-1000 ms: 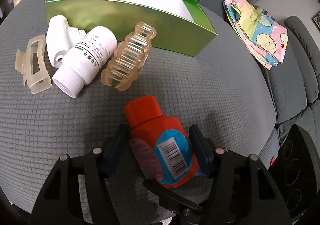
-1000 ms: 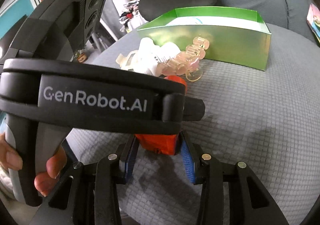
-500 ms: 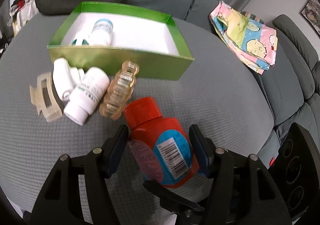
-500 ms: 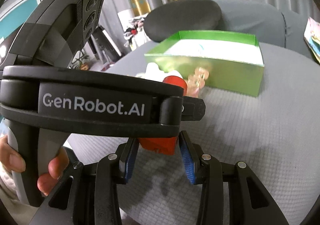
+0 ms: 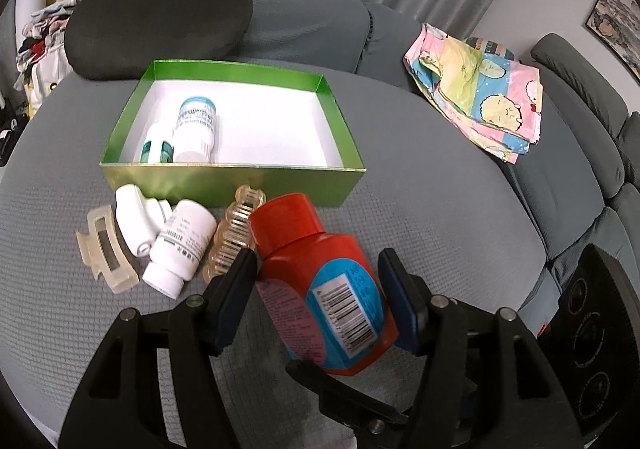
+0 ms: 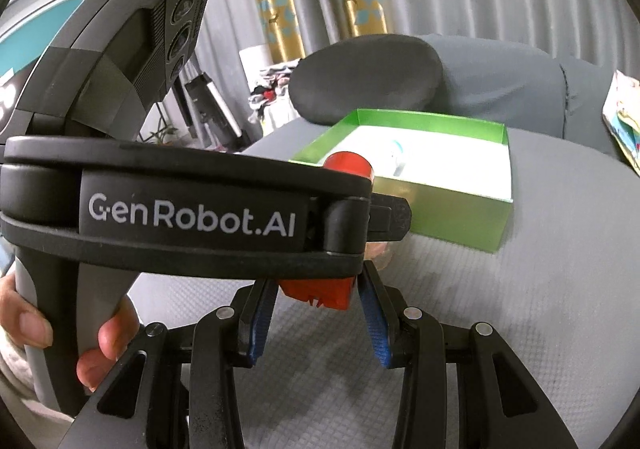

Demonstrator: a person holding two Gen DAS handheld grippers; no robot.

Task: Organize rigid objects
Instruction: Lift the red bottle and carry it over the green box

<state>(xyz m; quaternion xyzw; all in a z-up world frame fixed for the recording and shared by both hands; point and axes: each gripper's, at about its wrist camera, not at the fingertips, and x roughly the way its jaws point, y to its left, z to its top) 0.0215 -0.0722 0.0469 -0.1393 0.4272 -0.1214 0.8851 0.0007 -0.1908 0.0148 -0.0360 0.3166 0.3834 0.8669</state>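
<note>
The left tool (image 5: 316, 289) grips a red plastic bottle with a red screw cap and a blue barcode label (image 5: 320, 289), its blue-padded fingers (image 5: 234, 299) pressing the bottle's sides. The bottle is held above the grey textured cushion (image 5: 420, 209), tilted with its cap toward the shallow green cardboard box with a white interior (image 5: 224, 179).

Inside the box, at its left end, lie a white pill bottle with a teal-printed label (image 5: 196, 131) and, touching it, a smaller white and dark green bottle (image 5: 158, 149).

In front of the box, on the cushion, four things lie close together: a translucent beige rectangular hair claw (image 5: 106, 253), a white plastic inhaler-like piece (image 5: 134, 221), a white pill bottle on its side (image 5: 180, 245), and an amber translucent ribbed hair claw (image 5: 236, 233), which is partly hidden behind the left tool's finger and the red bottle.

A folded pastel cartoon-print cloth (image 5: 480, 85) rests well apart to the right. A dark grey round cushion (image 5: 160, 13) sits behind the box.

The right tool (image 6: 316, 325) stands open with nothing between its blue pads, just behind the base of the red bottle (image 6: 316, 291). The left handheld device fills much of the right wrist view, and the person's left hand (image 6: 60, 341) clasps its handle.
</note>
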